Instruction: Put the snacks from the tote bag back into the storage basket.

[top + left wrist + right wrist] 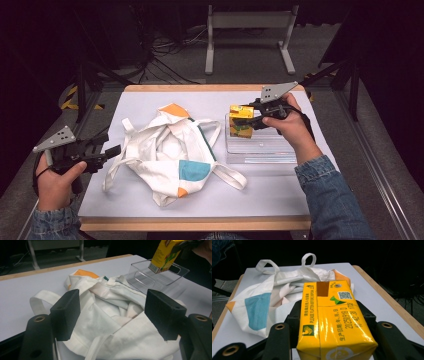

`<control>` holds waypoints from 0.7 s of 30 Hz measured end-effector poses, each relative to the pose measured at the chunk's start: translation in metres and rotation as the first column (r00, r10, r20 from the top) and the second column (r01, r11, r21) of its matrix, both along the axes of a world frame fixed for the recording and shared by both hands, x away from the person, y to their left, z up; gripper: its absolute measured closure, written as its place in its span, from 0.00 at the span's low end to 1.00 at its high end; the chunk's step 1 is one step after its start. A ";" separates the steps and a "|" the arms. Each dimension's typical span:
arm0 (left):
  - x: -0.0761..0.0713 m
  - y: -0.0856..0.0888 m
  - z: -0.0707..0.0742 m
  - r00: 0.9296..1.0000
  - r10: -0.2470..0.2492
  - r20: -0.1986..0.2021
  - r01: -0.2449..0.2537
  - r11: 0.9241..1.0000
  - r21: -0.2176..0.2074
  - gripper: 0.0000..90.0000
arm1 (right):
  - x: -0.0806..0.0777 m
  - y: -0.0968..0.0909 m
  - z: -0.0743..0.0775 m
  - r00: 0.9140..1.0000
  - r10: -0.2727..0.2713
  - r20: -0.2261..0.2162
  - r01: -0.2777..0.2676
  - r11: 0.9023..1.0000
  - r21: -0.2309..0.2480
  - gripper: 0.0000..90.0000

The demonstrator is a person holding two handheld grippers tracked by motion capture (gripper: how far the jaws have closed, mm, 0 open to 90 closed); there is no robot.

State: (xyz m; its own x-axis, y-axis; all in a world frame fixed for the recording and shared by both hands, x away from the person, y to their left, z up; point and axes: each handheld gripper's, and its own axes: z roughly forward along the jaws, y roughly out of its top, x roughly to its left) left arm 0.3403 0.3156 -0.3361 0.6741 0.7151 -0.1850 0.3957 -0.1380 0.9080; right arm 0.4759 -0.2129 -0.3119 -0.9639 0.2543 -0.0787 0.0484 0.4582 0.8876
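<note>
My right claw (248,119) is clamped on the yellow drink carton (240,120), its two jaws pressing the carton's long sides, as the right gripper view shows plainly. The carton hangs at the left end of the clear plastic bin (260,148), tilted, its lower end inside or just above the bin; I cannot tell whether it touches the floor of it. The bin stands on the right half of the table (280,192).

My left claw (114,151) waits at the left edge of the table, jaws standing apart with nothing gripped. In the left gripper view they frame the crumpled white tote bag (117,322), but neither pad presses the cloth. The bag lies in the middle of the table, just left of the bin, its handles splayed near and far.

I judge the step in hand to be moving the carton between bin and bag; which way, I cannot say from here. If it goes into the bag, my left claw should pinch the bag's rim and lift it open, while my right carries the carton left, clear of the bin wall.
</note>
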 end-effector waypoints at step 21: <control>0.001 -0.001 -0.001 1.000 0.004 0.000 -0.004 1.000 0.009 0.33 | -0.003 -0.004 -0.037 0.999 0.017 -0.040 -0.018 0.999 -0.035 0.57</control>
State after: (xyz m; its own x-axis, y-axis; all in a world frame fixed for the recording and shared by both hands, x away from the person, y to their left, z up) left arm 0.3408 0.3150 -0.3368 0.6709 0.7197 -0.1786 0.3962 -0.1443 0.9068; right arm 0.4732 -0.2171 -0.3485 -0.9708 0.2350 -0.0486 0.0753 0.4906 0.8681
